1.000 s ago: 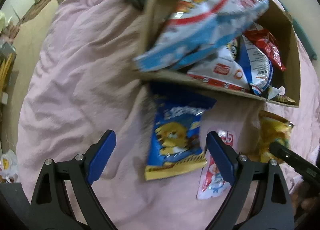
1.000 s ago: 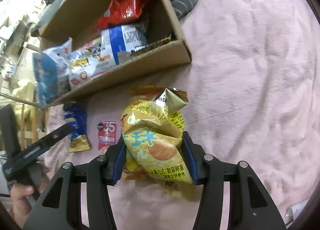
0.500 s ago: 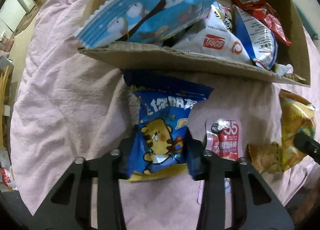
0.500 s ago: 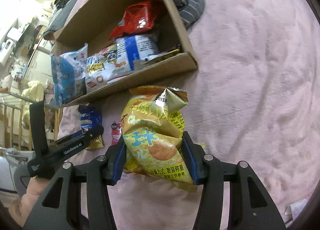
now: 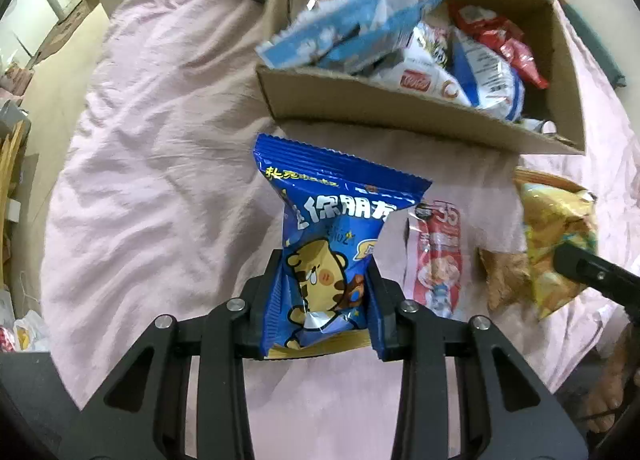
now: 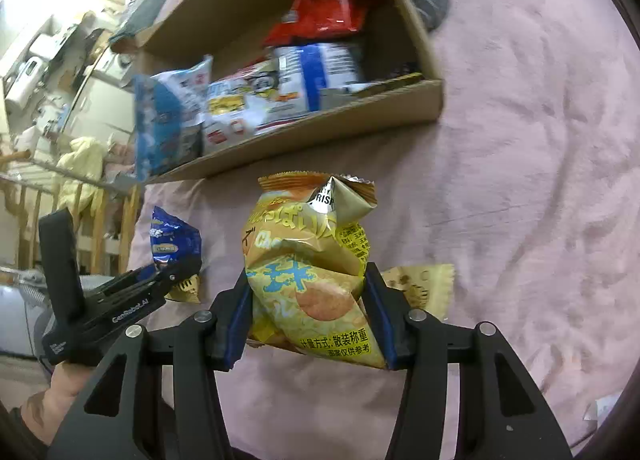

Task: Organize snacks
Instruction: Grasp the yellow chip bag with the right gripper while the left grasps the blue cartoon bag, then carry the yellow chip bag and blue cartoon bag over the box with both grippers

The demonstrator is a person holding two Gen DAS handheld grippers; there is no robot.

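The left gripper (image 5: pixel 324 296) had just pinched shut on the blue packet (image 5: pixel 332 244), the right gripper (image 6: pixel 310 308) clamped the yellow bag (image 6: pixel 308 276), both before the cardboard box's (image 5: pixel 400 120) near wall; open pink blanket (image 6: pixel 520 180) rightward. Only the left view caught the red sachet (image 5: pixel 438 256).

the right gripper (image 6: pixel 310 312) clamped a yellow chip bag (image 6: pixel 308 268) above the pink blanket (image 6: pixel 520 180). beyond it sat a cardboard box (image 6: pixel 320 132) of snack packets. to the left, the left gripper (image 6: pixel 176 274) held a blue snack bag (image 6: pixel 174 240). a tan packet (image 6: pixel 424 286) lay just right of the yellow bag.
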